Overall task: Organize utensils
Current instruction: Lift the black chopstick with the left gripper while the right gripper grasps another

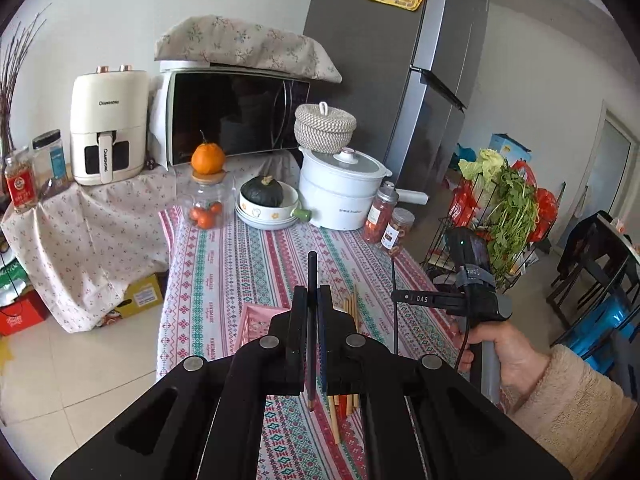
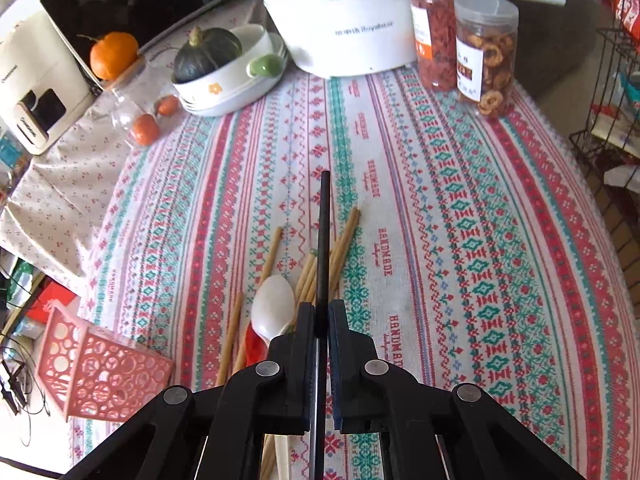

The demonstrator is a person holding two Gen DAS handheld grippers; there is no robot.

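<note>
On patterned woven cloth (image 2: 460,208), slim wooden chopsticks (image 2: 344,240), glossy white spoon (image 2: 273,306).

Worktop (image 2: 460,208) under a striped cloth of red, green and white, filling most of the right wrist frame. Lower centre: loose pale wooden chopsticks (image 2: 344,244) scattered on the cloth, a white spoon (image 2: 274,308) among them. Lower left: pink perforated basket (image 2: 102,376) lying on its side. Upper left: glass jar (image 2: 138,114) with small oranges, then stacked white dishes (image 2: 236,88). Top centre: white electric pot (image 2: 344,24). Upper right: two clear jars of dried food (image 2: 486,52), just beside each other.
</note>
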